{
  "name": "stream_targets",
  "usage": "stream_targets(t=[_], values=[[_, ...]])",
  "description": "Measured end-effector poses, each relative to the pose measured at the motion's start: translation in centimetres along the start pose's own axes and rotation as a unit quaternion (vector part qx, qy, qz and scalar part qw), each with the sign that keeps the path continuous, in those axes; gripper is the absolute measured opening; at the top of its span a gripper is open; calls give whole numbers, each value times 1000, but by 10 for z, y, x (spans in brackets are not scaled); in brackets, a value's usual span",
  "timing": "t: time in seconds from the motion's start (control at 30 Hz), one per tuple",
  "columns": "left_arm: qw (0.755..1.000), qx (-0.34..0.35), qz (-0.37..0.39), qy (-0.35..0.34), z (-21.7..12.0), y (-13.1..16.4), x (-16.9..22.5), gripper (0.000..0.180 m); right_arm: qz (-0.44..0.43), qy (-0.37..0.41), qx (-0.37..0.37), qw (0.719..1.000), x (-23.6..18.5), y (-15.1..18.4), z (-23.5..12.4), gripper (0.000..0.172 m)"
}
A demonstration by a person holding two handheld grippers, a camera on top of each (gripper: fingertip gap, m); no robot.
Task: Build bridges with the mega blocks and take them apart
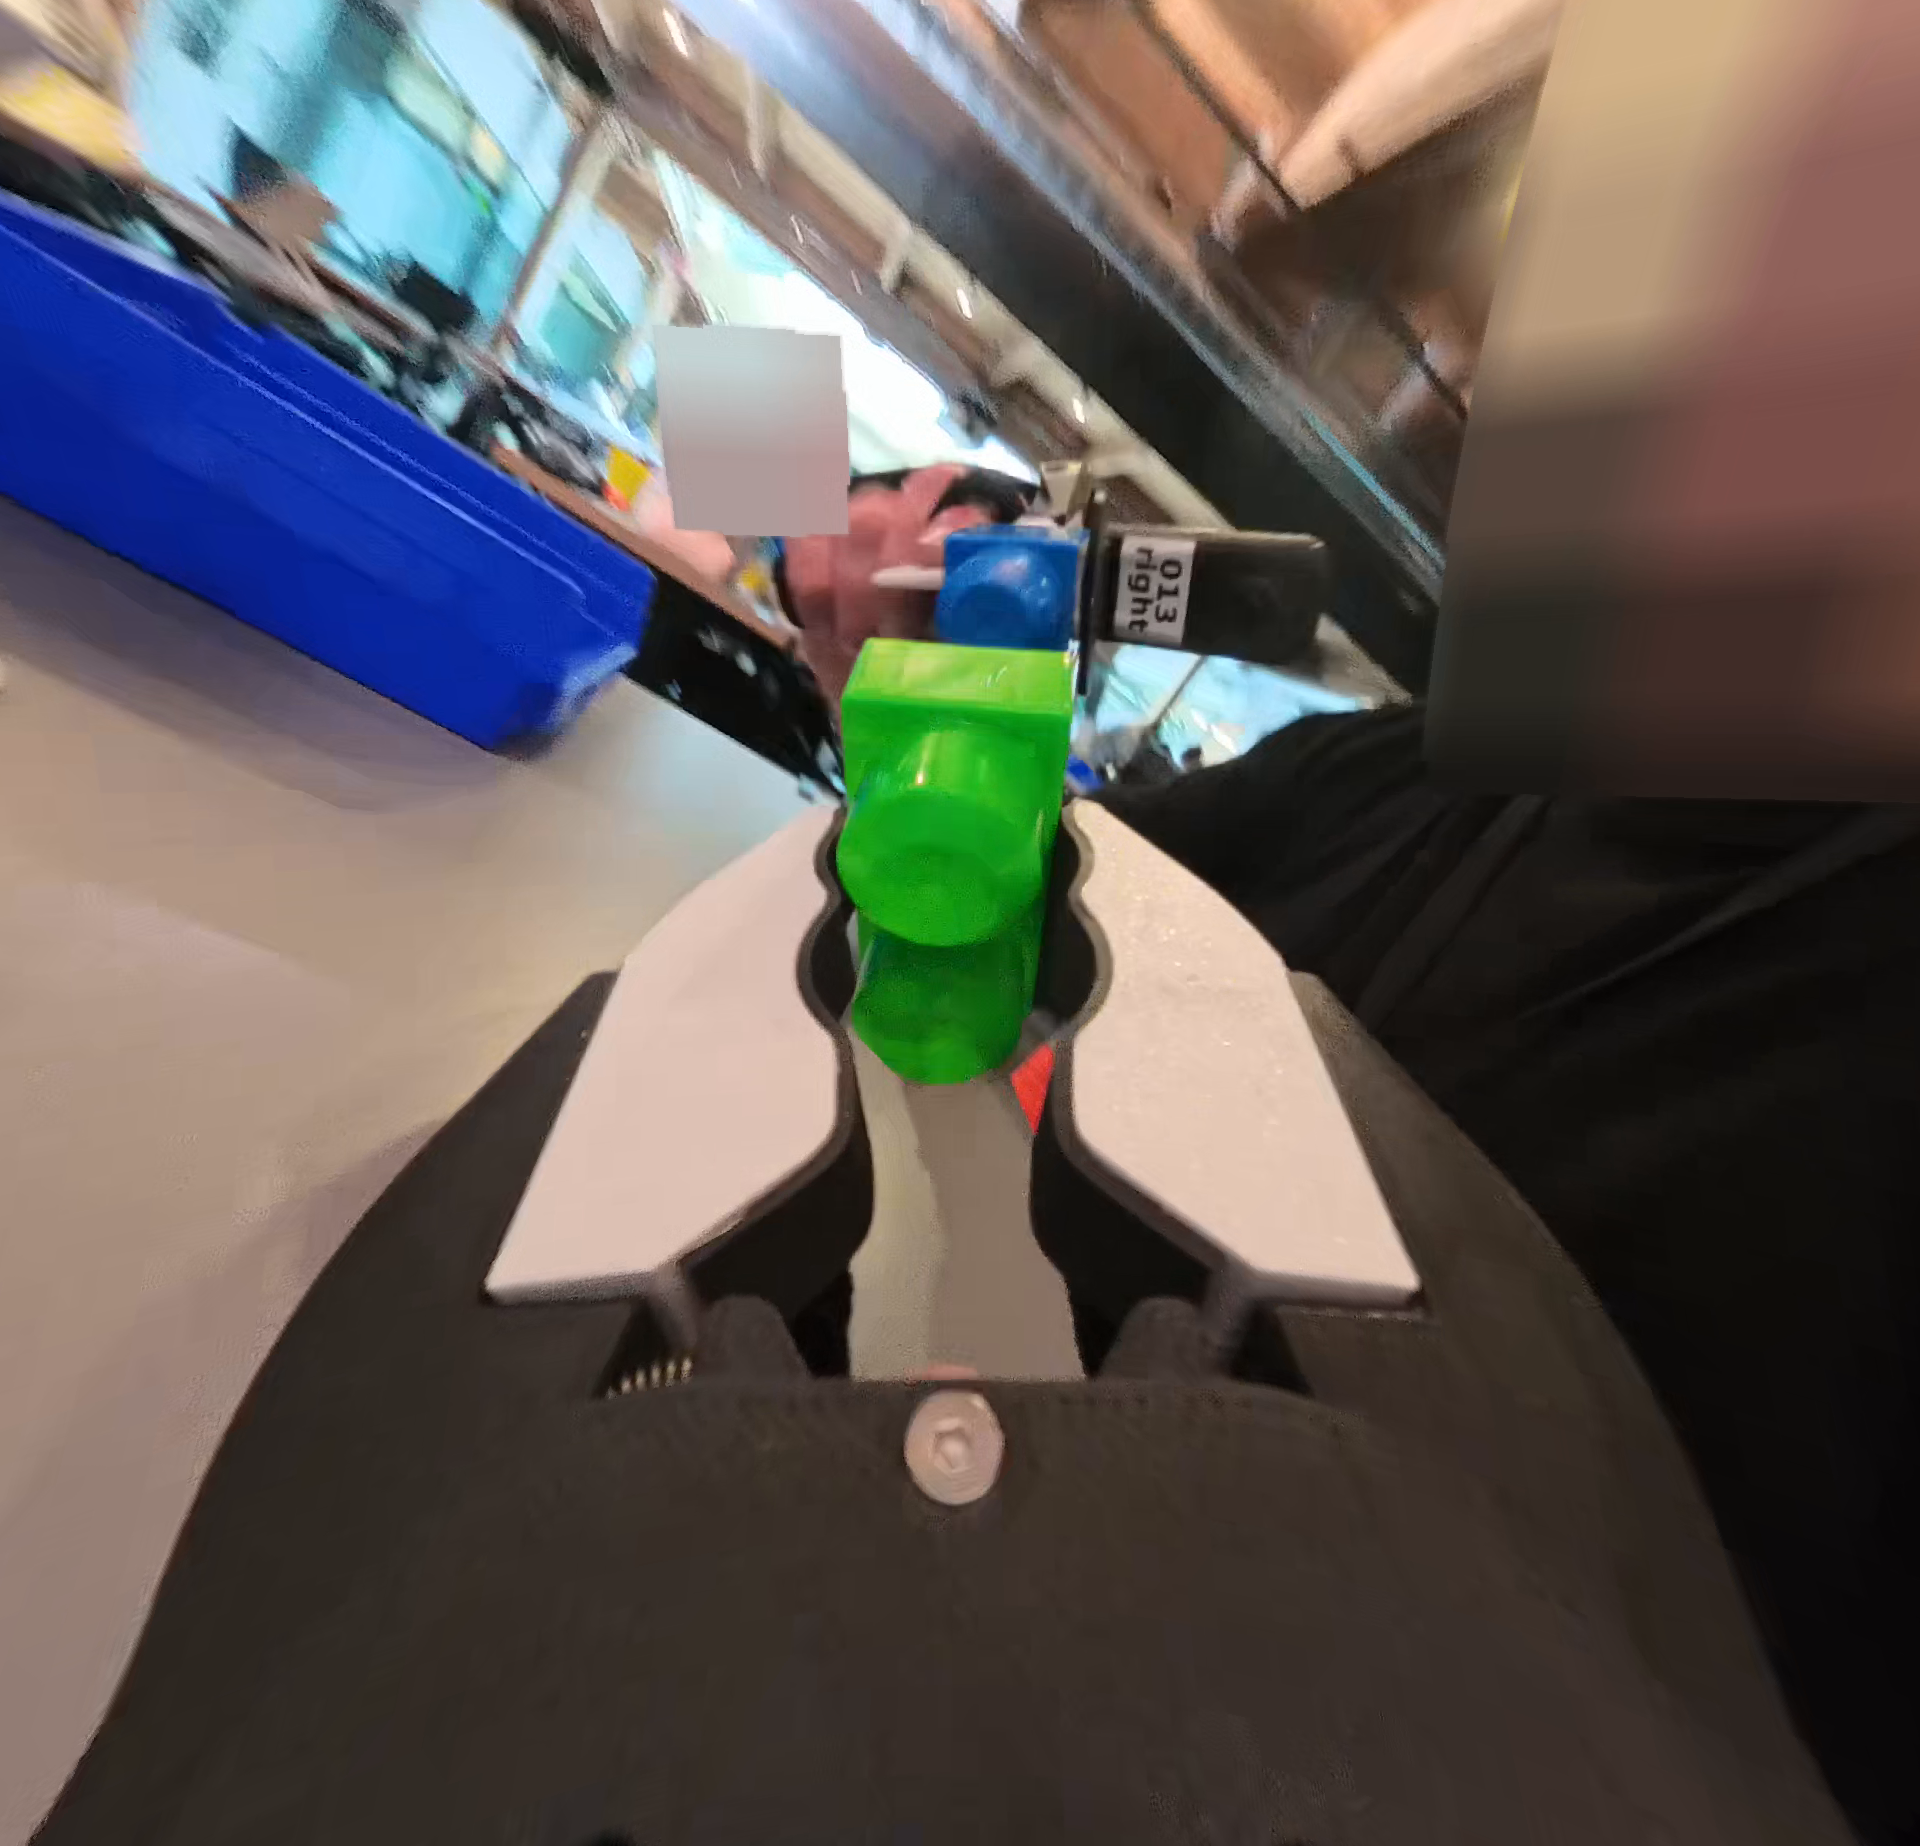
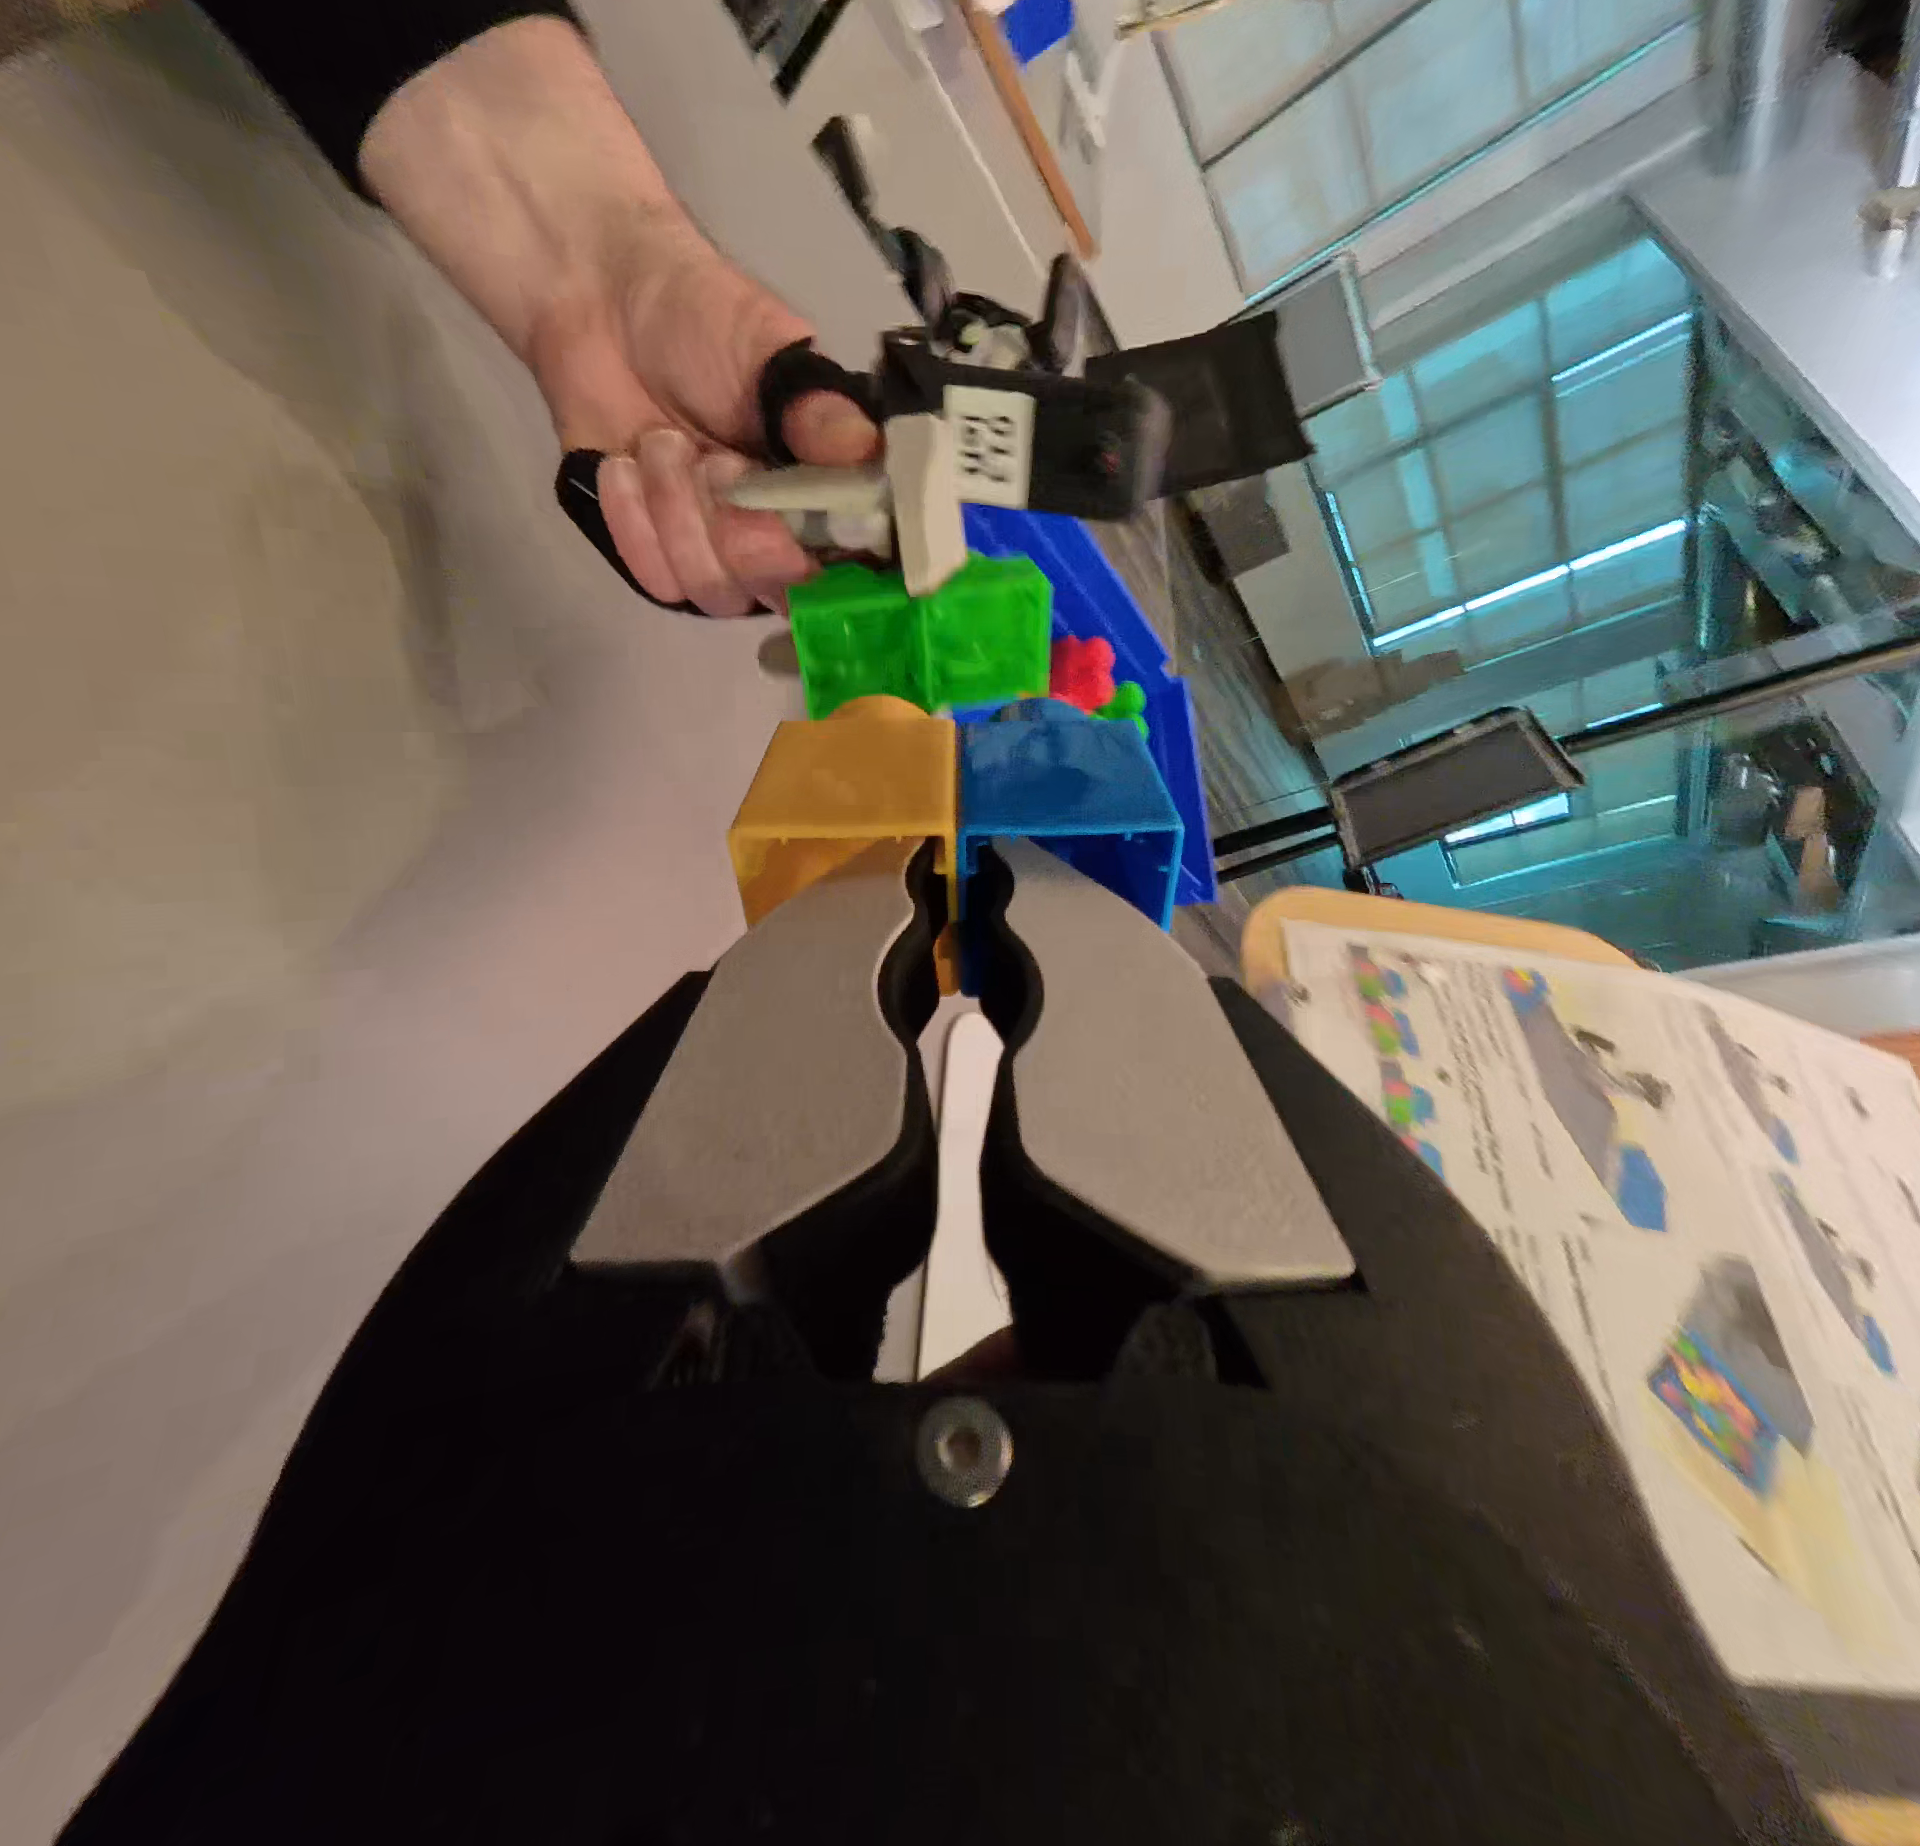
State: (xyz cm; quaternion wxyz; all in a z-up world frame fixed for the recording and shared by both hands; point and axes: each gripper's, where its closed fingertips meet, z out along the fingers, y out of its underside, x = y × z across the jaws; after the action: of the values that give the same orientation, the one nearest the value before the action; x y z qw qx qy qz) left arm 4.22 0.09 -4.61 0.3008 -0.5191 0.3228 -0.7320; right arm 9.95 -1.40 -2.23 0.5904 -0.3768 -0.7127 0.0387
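In the right wrist view, two blocks (image 2: 956, 809) sit side by side at the right claw (image 2: 956, 892), its fingers pinching their adjoining walls. Beyond them the left claw (image 2: 925, 570) holds another block (image 2: 914, 643). A bin (image 2: 1174, 757) lies behind, and a clipboard (image 2: 1621, 1173) to the right.

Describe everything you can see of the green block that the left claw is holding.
The green block is glossy bright plastic, two units long, with round studs that face the left camera; the right view shows its hollow underside. It is held in the air, clamped between the left claw's grey fingers. The yellow block and blue block sit right against it.
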Motion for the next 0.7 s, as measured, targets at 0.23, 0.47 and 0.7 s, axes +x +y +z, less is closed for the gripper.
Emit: stream_targets(t=[0.23, 0.47, 0.7], values=[[998, -48, 37, -19, 6, 9, -2, 35, 19, 34, -23, 999, 33, 22, -30, 5], [995, -32, 83, -39, 2, -17, -21, 35, 112, 166, -115, 973, 101, 97, -114, 5], [996, -28, 76, -40, 0, -14, -30, 35, 296, 234, -277, 884, 91, 229, -194, 5]])
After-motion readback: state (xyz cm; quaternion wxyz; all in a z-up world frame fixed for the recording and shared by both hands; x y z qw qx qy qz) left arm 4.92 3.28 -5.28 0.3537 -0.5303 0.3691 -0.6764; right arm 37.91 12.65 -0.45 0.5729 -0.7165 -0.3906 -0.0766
